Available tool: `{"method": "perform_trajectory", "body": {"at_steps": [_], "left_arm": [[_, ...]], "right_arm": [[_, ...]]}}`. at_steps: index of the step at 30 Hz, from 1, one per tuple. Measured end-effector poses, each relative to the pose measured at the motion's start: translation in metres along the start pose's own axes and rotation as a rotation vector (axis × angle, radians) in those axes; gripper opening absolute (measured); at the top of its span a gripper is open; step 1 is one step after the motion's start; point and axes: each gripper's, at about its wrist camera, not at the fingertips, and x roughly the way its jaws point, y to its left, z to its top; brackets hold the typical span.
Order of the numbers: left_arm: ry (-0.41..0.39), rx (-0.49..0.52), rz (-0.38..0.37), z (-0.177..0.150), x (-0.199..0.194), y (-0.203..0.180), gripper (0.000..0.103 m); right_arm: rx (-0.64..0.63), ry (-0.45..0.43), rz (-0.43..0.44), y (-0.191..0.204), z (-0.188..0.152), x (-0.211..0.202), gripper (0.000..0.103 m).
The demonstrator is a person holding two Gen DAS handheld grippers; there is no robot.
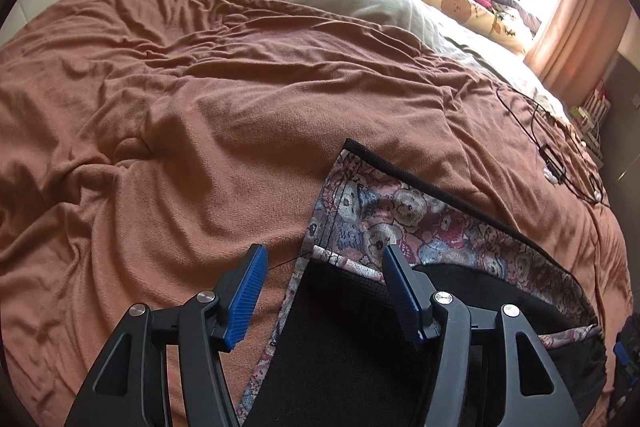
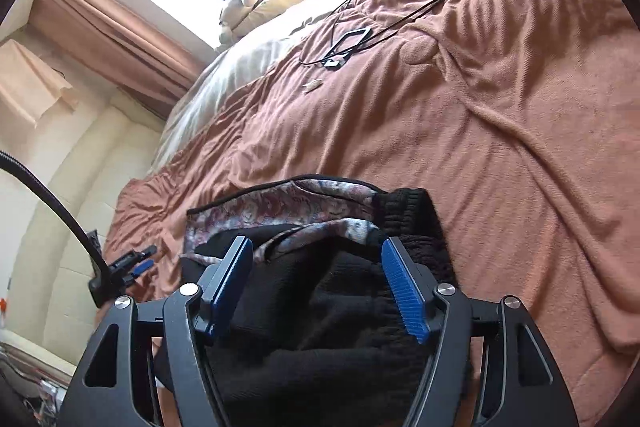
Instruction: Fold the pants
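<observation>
Rust-brown blanket [image 1: 200, 107] on a bed, black pants [image 1: 352, 327] with bear-print lining lying across its near edge.
Left gripper [image 1: 324, 283] and right gripper [image 2: 318, 275] both gape wide, holding nothing; the pants lie just beneath, their length running from one gripper to the other.

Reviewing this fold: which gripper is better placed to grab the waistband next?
Probably right: the right gripper hangs open beside the black ribbed waistband, while the left gripper faces the pants' patterned lining.
</observation>
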Motion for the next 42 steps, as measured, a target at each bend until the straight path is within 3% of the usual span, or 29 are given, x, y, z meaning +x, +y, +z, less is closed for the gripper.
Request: {"method": "perform_trajectory", "body": {"at_steps": [5, 9, 17, 19, 20, 27, 31, 37, 42], "left_arm": [[0.038, 0.102, 0.001, -0.002, 0.007, -0.004, 0.062], [0.051, 0.135, -0.021, -0.004, 0.011, -0.005, 0.062], [0.078, 0.229, 0.0, -0.012, 0.026, -0.011, 0.062], [0.077, 0.24, 0.0, -0.013, 0.03, -0.012, 0.062], [0.079, 0.243, 0.001, -0.013, 0.033, -0.012, 0.062], [0.103, 0.288, 0.023, -0.018, 0.055, -0.015, 0.061], [0.111, 0.318, 0.019, -0.024, 0.063, -0.019, 0.058], [0.075, 0.367, 0.023, -0.031, 0.065, -0.026, 0.044], [0.073, 0.358, 0.002, -0.027, 0.068, -0.024, 0.043]], "right_arm": [[-0.069, 0.014, -0.163, -0.002, 0.001, -0.015, 0.066], [-0.098, 0.057, -0.224, 0.001, 0.0, -0.002, 0.066], [-0.163, 0.125, -0.265, 0.011, -0.006, 0.038, 0.066], [-0.169, 0.13, -0.262, 0.012, -0.005, 0.046, 0.056], [-0.182, 0.133, -0.263, 0.014, -0.006, 0.048, 0.045], [-0.276, 0.094, -0.326, 0.027, -0.012, 0.045, 0.025], [-0.261, 0.091, -0.32, 0.025, -0.013, 0.045, 0.024], [-0.283, 0.082, -0.335, 0.028, -0.014, 0.042, 0.022], [-0.276, 0.083, -0.335, 0.027, -0.015, 0.042, 0.022]]}}
